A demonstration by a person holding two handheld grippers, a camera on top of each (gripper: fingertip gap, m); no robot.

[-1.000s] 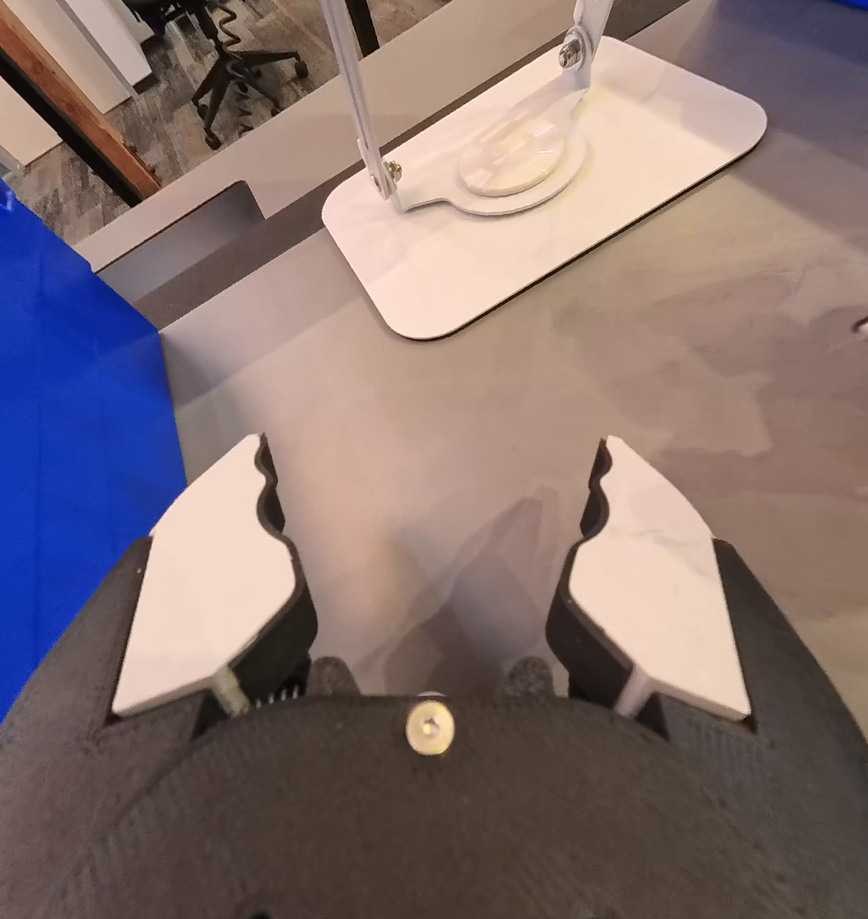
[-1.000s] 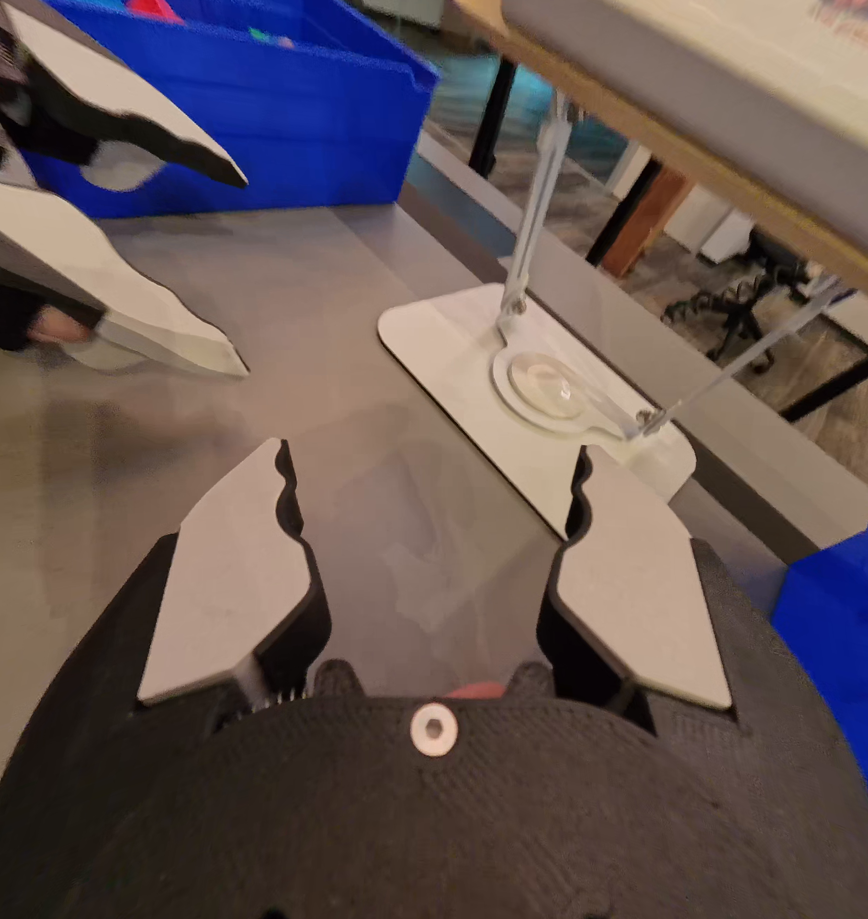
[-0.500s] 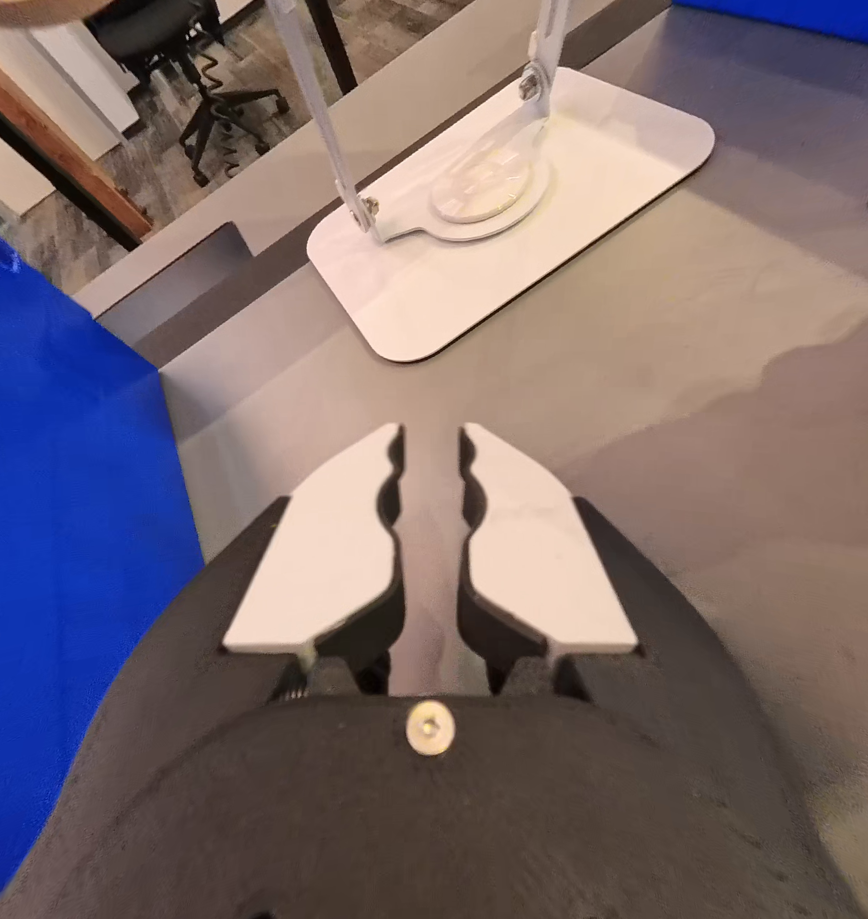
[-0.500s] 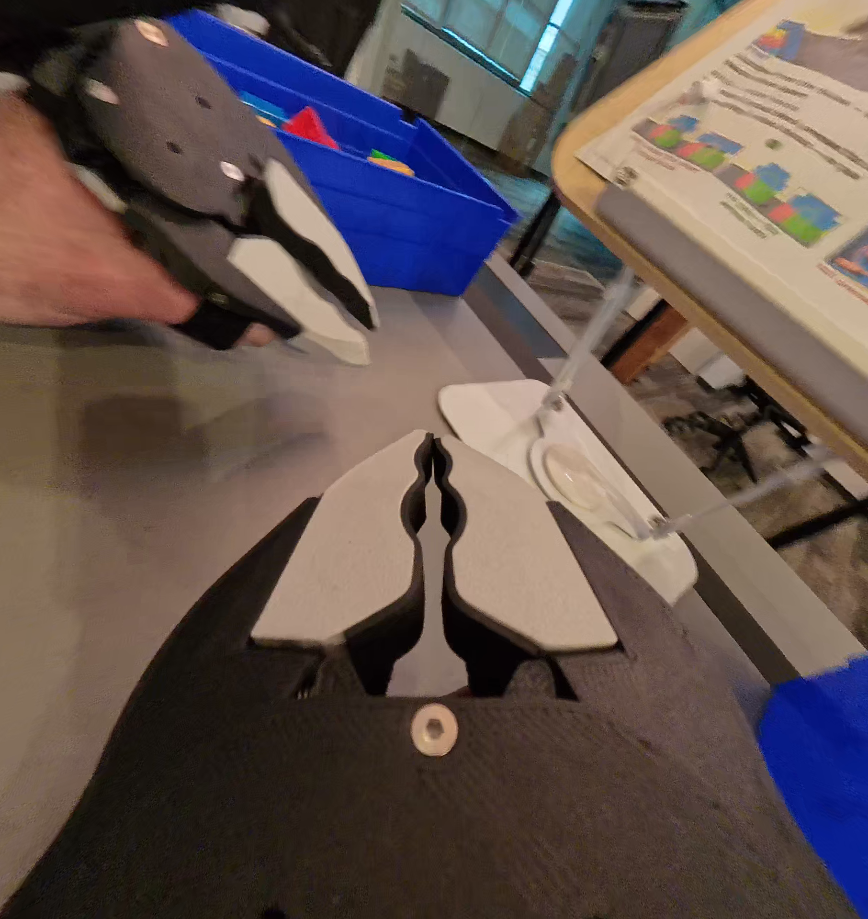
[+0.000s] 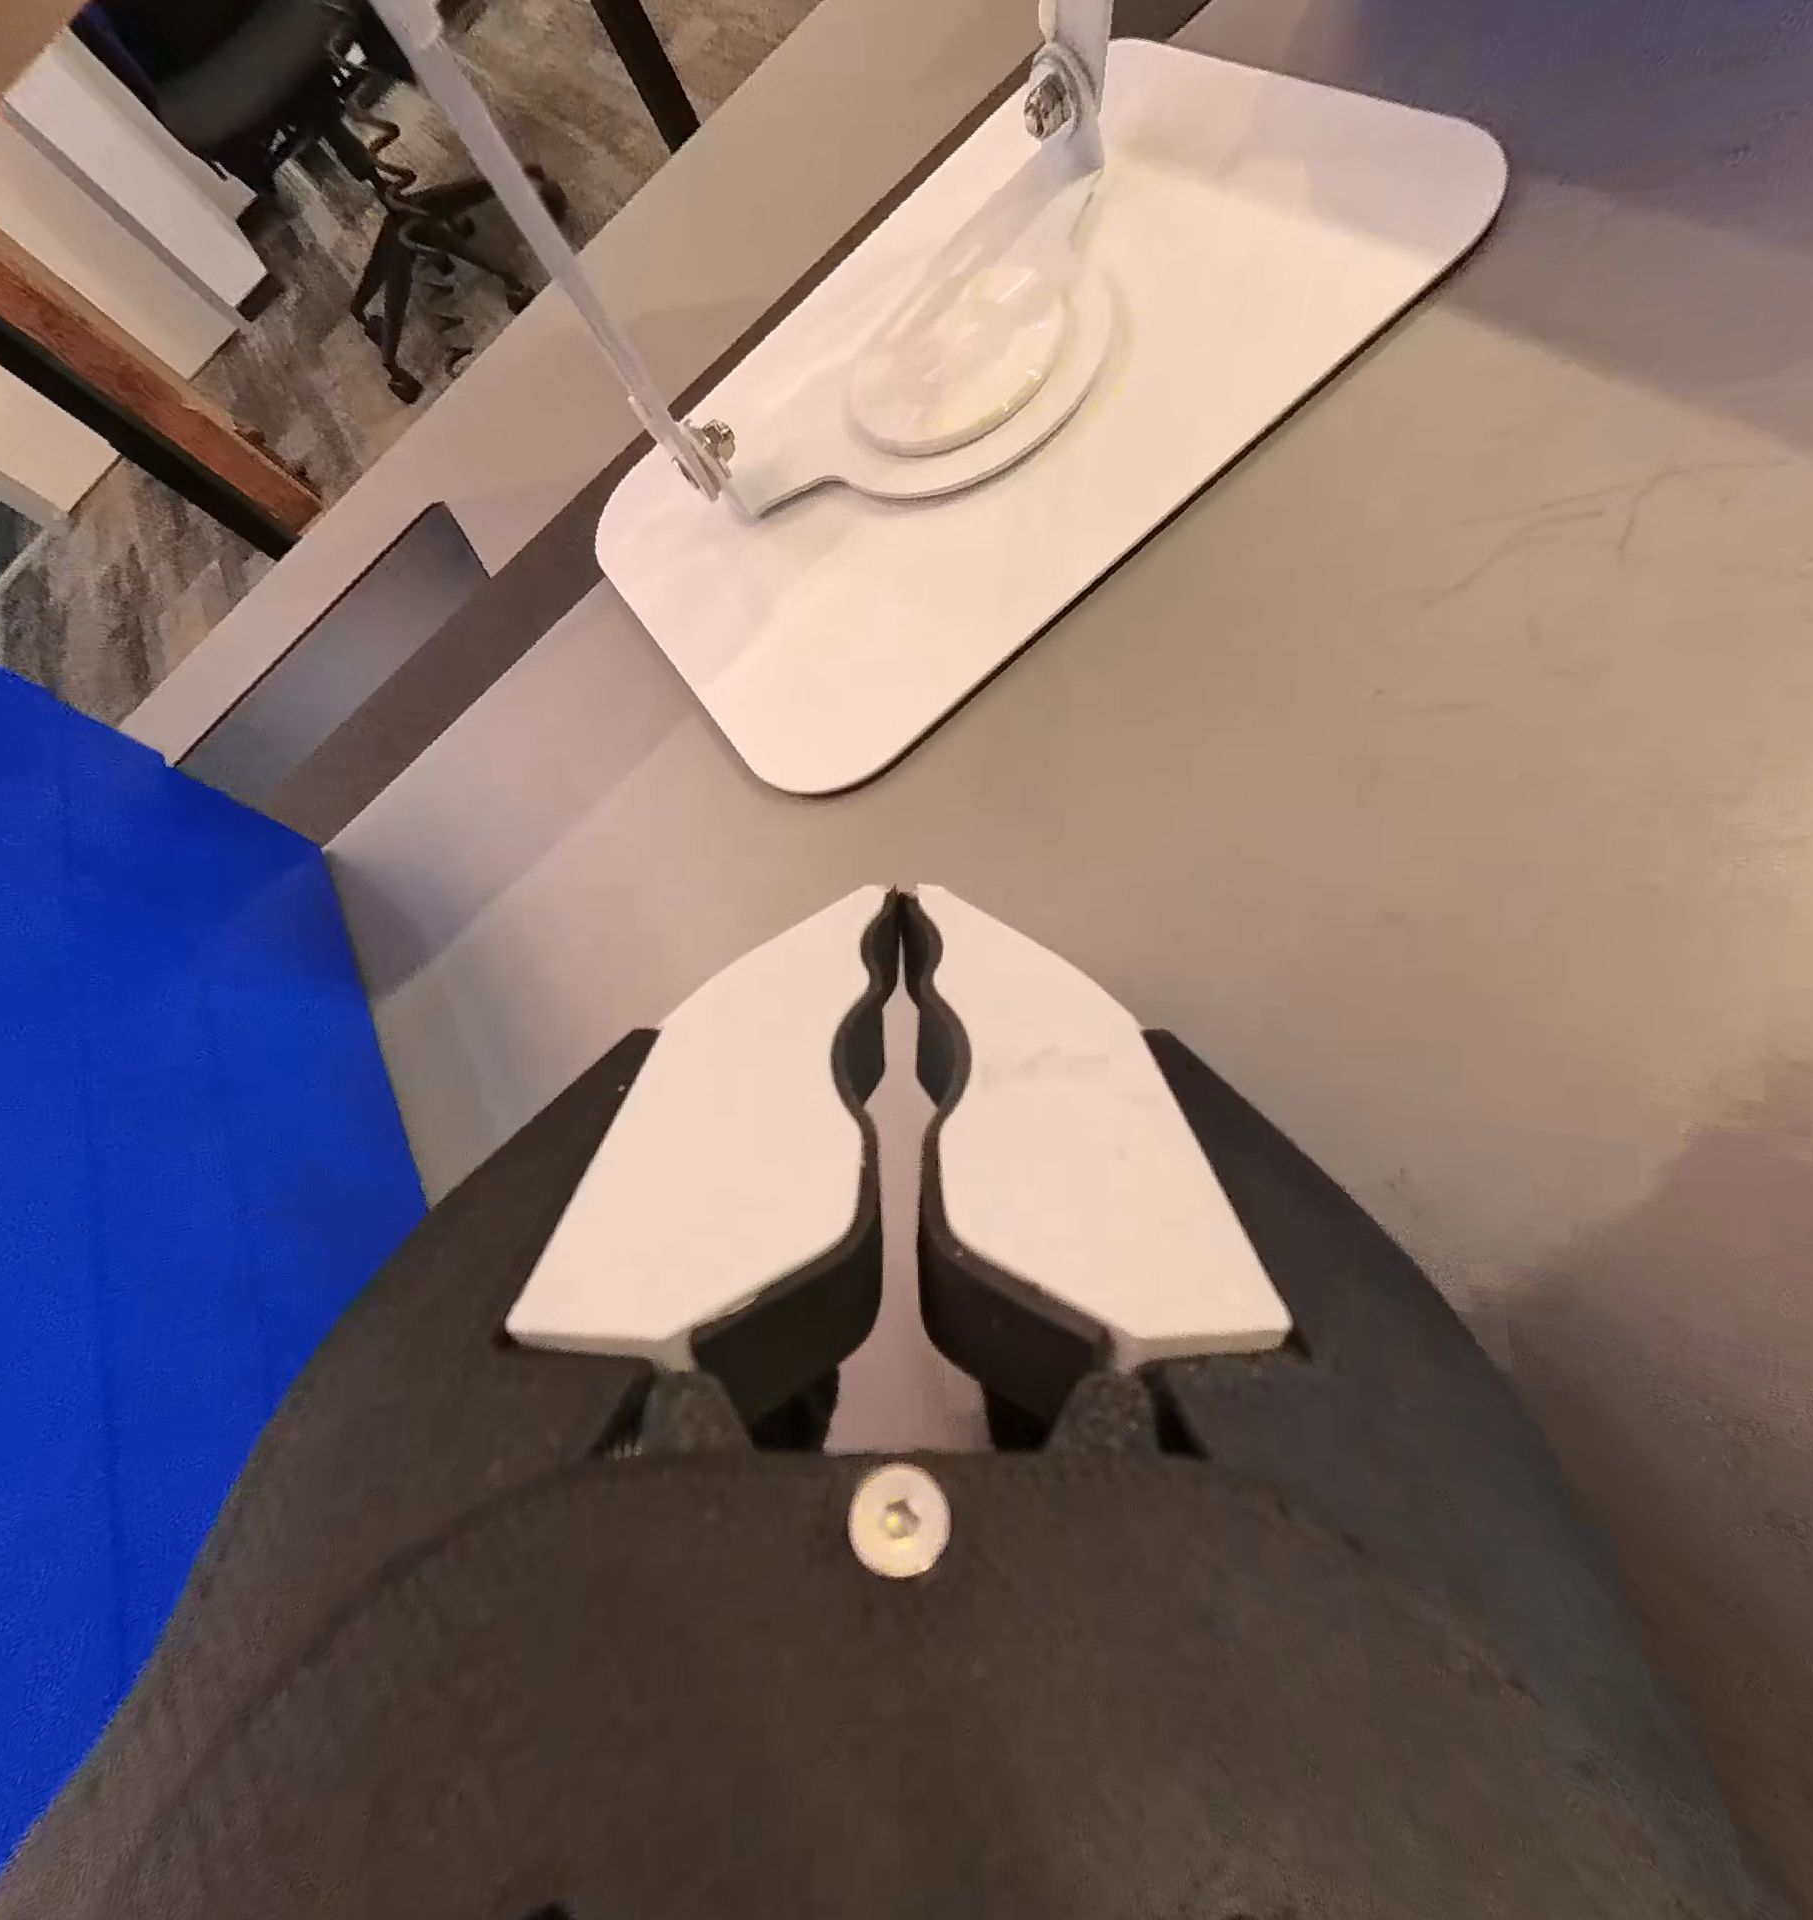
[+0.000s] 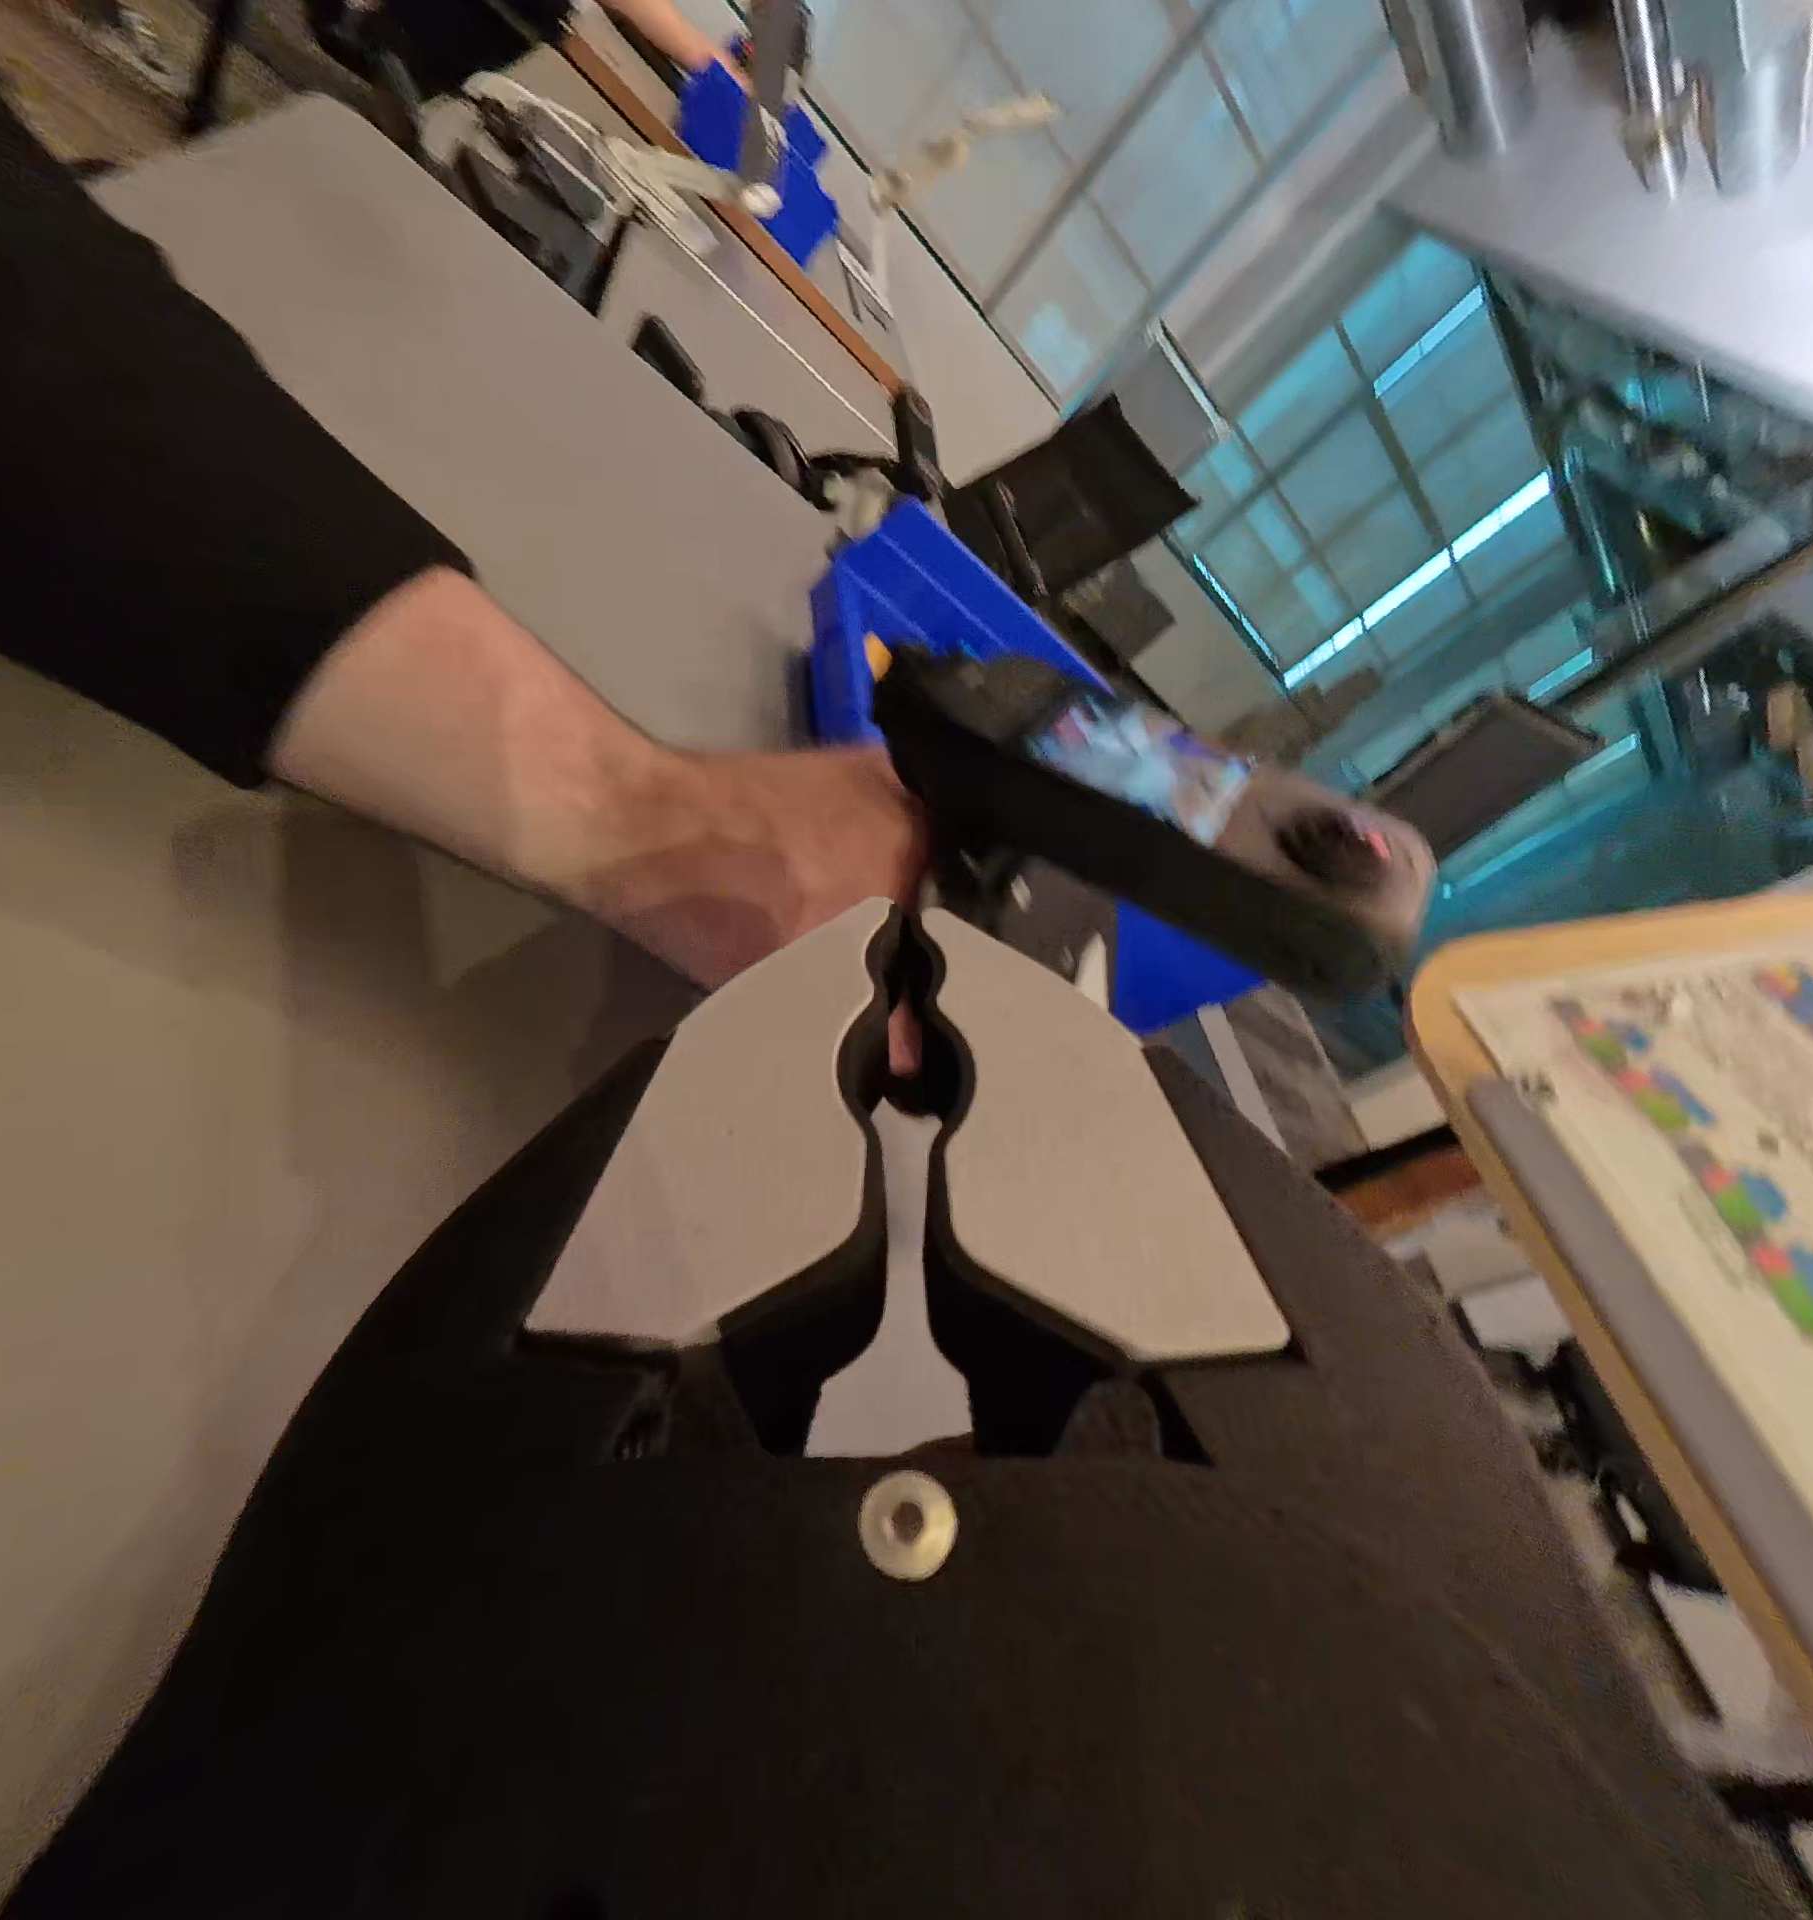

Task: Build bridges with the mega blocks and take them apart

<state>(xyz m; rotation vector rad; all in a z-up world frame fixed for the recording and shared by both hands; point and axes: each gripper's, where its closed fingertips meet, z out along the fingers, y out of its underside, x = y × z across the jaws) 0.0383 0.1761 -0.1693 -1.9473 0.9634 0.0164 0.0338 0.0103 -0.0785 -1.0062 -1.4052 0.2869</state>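
Both grippers are sitting clenched on nothing: the left gripper (image 5: 897, 894) is hovering with its white fingertips meeting over bare grey tabletop (image 5: 1401, 831), and the right gripper (image 6: 897, 914) is likewise pinched shut, tilted up toward the room. No mega blocks are lying on the tabletop near either one. The blocks are probably waiting in the blue bin (image 5: 102, 1039) just left of the left gripper, though its contents are hidden in this view, and the right wrist view, heavily blurred, is showing only a sliver of blue bin (image 6: 881, 613) behind the person's hand (image 6: 736, 862) holding the other gripper. Such blocks should be handling as light, stiff, hollow plastic with smooth, slightly slippery walls; gripping across two flat opposite sides, below the studs, looks the surest hold. A white stand base (image 5: 985, 603) is resting ahead of the left gripper, well apart from it.
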